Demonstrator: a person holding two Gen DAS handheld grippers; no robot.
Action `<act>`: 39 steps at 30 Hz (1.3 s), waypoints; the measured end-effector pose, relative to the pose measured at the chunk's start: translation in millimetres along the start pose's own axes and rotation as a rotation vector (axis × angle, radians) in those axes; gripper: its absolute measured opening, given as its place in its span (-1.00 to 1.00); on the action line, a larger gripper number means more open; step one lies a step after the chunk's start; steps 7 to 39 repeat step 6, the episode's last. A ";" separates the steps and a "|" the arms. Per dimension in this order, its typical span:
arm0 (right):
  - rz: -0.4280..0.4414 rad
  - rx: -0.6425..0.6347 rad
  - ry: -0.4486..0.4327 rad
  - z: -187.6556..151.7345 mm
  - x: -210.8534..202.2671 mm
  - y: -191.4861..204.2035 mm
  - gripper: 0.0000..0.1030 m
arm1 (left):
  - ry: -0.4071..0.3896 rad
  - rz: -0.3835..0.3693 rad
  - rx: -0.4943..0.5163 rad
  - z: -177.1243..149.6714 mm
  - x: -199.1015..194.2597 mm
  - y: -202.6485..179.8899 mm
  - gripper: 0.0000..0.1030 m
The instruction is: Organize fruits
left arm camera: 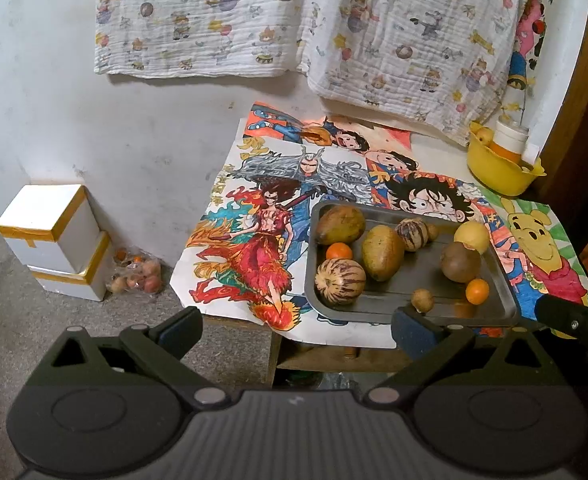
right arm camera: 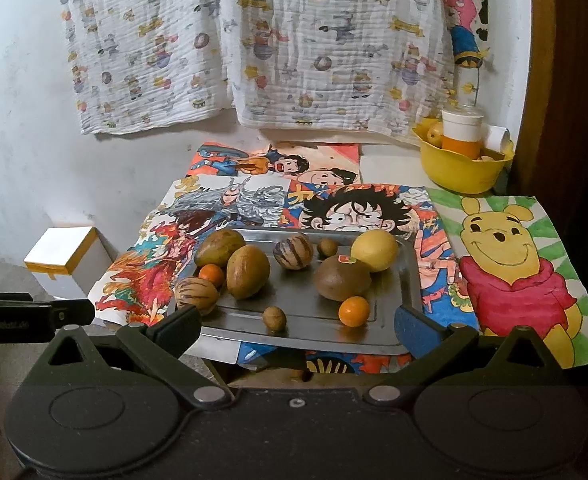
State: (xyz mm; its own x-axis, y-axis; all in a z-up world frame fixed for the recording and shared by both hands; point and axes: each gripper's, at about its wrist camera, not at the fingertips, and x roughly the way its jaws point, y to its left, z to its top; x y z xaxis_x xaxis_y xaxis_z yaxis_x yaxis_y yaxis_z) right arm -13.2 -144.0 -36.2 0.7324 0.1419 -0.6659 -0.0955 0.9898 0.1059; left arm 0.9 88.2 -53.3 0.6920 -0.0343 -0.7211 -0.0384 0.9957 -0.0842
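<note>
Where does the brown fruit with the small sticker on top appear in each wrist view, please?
Left wrist: the brown fruit lies right of centre, at the right end of the tray, its sticker barely visible.
Right wrist: the same fruit lies at centre-right, sticker facing up.
Shared landmark: the round yellow fruit touching it just behind, and the metal tray under both.

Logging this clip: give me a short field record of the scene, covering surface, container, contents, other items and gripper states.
surface: table covered with cartoon drawings
container: metal tray, near the front table edge
contents: ten loose fruits, including two small oranges, two striped melons, a yellow round fruit
other items: yellow bowl at back right, holding a white and orange cup
left gripper: open, empty
right gripper: open, empty, facing the tray
</note>
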 end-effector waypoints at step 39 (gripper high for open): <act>-0.001 -0.002 0.003 1.0 1.7 0.9 0.99 | 0.003 0.001 -0.005 1.1 0.5 1.3 0.99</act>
